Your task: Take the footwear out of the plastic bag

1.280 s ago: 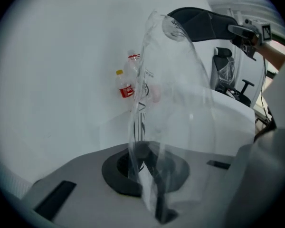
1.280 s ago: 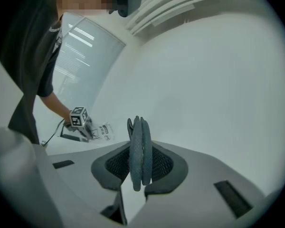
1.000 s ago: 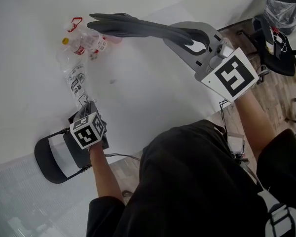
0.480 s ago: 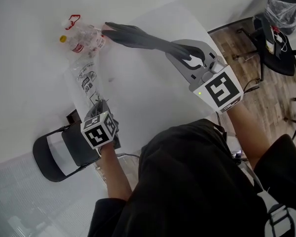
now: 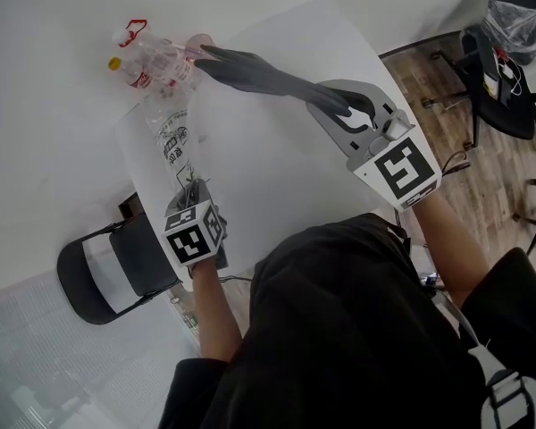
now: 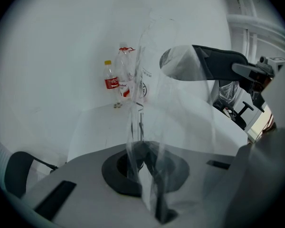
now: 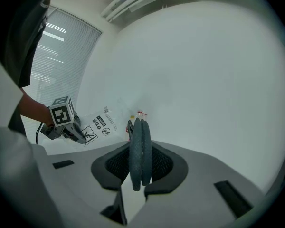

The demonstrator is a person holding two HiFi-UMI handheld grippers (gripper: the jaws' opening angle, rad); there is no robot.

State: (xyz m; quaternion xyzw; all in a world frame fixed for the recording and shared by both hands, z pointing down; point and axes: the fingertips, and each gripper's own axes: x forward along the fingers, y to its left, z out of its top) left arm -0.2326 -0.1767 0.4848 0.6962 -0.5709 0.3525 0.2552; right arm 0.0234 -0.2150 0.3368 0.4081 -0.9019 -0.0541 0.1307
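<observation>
The left gripper [image 6: 143, 167] is pressed shut on the near edge of the clear bag [image 5: 168, 138], which stretches away from it over the white table [image 5: 277, 177]. To its right, the right gripper [image 7: 138, 172] pinches the near end of the dark footwear [image 5: 250, 71]. The two flat pieces sit side by side, outside the bag. Their far tips reach the bottles [image 5: 147, 68] at the bag's far end.
</observation>
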